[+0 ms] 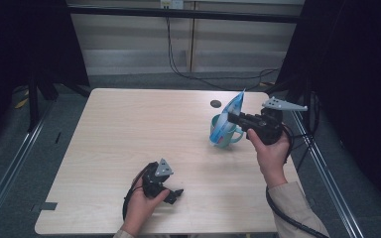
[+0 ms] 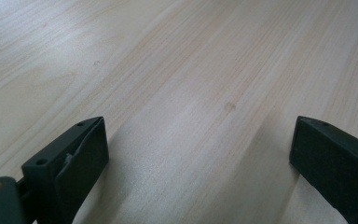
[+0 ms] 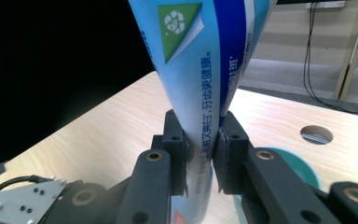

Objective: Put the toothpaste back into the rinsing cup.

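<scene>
High view, my right gripper (image 1: 234, 118) clenched on a blue-and-white toothpaste tube (image 1: 230, 119) over the teal mug (image 1: 224, 136) far right, my left gripper (image 1: 176, 194) released above the bare near counter (image 1: 129, 134).

light: dim room, table (image 1: 129, 144) evenly lit from above | surroundings: near black at both sides | glare: pale sheen on wood in left gripper view | blur: soft, low detail; close tube (image 3: 200, 70) slightly unsharp

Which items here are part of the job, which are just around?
In play:
- toothpaste tube, clamped in the right gripper
- teal mug under the tube
- left gripper, open, nothing between its jaws

Just around:
- round hole in the table
- wall cables
</scene>
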### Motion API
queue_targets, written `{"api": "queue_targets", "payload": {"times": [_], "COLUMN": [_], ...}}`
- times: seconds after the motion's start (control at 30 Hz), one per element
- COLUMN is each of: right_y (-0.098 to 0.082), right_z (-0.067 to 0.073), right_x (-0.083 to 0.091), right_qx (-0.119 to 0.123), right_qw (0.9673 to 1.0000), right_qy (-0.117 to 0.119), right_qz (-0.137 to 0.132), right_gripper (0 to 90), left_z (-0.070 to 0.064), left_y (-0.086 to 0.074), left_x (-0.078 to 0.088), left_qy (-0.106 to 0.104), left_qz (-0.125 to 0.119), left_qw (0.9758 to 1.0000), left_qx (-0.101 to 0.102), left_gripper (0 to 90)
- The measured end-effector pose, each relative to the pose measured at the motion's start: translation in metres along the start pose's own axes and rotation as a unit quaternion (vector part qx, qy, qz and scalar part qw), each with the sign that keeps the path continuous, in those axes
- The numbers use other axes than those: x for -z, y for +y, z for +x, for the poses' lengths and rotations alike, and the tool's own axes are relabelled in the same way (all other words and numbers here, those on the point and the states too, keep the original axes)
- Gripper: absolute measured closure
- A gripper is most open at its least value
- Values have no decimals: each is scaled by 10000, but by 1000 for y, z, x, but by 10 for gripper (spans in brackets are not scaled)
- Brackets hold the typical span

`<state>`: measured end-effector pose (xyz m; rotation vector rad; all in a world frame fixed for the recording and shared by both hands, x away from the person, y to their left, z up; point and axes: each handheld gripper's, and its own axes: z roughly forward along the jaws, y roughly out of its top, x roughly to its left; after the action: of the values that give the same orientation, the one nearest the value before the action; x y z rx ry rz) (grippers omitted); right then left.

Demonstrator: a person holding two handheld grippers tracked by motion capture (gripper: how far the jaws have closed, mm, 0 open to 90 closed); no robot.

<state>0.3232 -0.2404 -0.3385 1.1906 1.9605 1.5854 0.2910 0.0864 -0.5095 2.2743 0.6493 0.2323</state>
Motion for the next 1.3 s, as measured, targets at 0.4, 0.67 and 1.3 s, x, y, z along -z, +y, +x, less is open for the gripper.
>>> {"api": "queue_targets", "payload": {"times": [0.4,0.67,1.3], "right_y": [15,26,31], "right_z": [-5,-10,-18], "right_x": [-2,0,-19], "right_qx": [88,163,309], "right_qw": [9996,9989,9958], "right_qy": [-256,-438,-860], "right_qz": [-47,-91,23], "right_gripper": [768,768,767], "left_z": [0,-1,-1], "left_y": [0,0,0], "left_x": [0,0,0], "left_qy": [9,23,14], "left_qz": [-33,-33,-28], "left_qw": [10000,10000,10000], "left_qx": [25,27,27], "left_gripper": [40,40,40]}}
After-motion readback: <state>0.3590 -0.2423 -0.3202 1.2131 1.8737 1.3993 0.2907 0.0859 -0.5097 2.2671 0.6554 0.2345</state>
